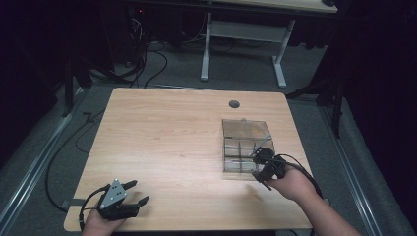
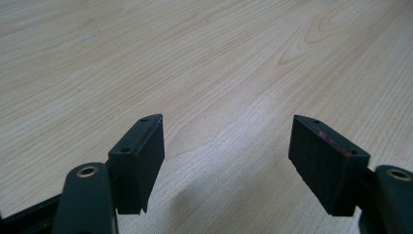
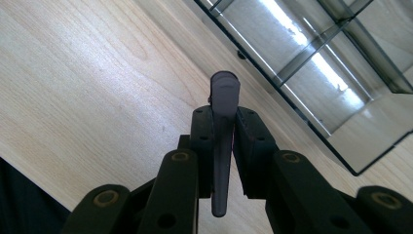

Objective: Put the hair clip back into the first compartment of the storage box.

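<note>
My right gripper (image 1: 264, 165) hovers at the front right corner of a clear plastic organizer box (image 1: 245, 121) with several compartments. It is shut on a slim dark grey stick-like piece (image 3: 224, 88) with a rounded tip. The piece pokes out past the fingertips and also back toward the hand; in the high view the dark grey piece (image 1: 263, 145) slants up over the box. In the right gripper view my right gripper (image 3: 225, 115) faces the box's dividers (image 3: 311, 48). My left gripper (image 1: 141, 191) rests open near the table's front left; the left gripper (image 2: 226, 122) holds nothing.
The wooden table (image 1: 167, 137) has a grey cable hole (image 1: 234, 104) near its far edge. Beyond it stand a second desk's white legs (image 1: 205, 54), and cables (image 1: 147, 64) lie on the grey floor. A cable trails from each gripper.
</note>
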Available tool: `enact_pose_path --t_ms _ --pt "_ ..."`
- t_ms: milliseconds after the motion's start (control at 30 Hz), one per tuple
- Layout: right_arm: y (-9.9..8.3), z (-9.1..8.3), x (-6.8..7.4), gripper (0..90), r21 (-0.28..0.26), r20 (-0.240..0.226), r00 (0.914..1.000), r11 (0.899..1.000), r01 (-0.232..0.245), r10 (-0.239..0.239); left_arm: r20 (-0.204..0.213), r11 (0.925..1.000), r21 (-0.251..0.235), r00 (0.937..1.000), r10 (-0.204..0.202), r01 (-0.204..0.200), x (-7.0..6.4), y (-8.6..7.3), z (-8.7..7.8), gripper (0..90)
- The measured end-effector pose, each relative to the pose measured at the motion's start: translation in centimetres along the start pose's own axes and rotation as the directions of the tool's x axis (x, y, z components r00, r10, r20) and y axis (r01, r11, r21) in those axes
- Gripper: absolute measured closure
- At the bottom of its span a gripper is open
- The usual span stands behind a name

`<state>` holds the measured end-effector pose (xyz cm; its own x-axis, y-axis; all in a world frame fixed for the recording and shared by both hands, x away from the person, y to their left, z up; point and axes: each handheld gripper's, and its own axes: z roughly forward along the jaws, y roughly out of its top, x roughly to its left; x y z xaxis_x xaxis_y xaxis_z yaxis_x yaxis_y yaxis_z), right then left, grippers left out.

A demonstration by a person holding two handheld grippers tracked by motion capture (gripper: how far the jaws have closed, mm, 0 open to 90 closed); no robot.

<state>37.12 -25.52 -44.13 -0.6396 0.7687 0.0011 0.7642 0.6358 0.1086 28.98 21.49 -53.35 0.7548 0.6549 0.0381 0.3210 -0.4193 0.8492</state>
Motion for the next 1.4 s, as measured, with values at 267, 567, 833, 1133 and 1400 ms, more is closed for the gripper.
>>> enact_pose_path --t_ms 267,567,833,1133,1400 --pt "0.2 -0.7 -0.2 79.0 0.002 0.008 0.9999 1.000 -0.010 0.010 0.002 1.0000 -0.001 1.0000 0.000 0.000 0.0 0.0 0.0 29.5" --pt "1.0 -1.4 -0.5 79.1 -0.007 0.010 0.9999 1.000 -0.001 0.001 -0.001 1.0000 0.000 1.0000 0.000 0.000 0.0 0.0 0.0 29.4" --pt "2.5 -2.1 -0.7 79.0 -0.012 0.013 0.9999 1.000 0.008 -0.007 0.001 1.0000 0.000 1.0000 0.001 -0.001 0.0 0.0 0.0 29.4" --pt "4.4 -1.8 -0.6 79.0 -0.009 0.013 0.9997 1.000 0.022 -0.022 0.004 1.0000 0.001 1.0000 0.001 -0.001 0.0 0.0 0.0 29.4" --pt "5.4 -1.5 -0.9 79.0 -0.011 0.013 0.9996 1.000 0.024 -0.023 0.006 1.0000 0.003 1.0000 0.003 -0.003 0.0 0.0 0.0 29.4"
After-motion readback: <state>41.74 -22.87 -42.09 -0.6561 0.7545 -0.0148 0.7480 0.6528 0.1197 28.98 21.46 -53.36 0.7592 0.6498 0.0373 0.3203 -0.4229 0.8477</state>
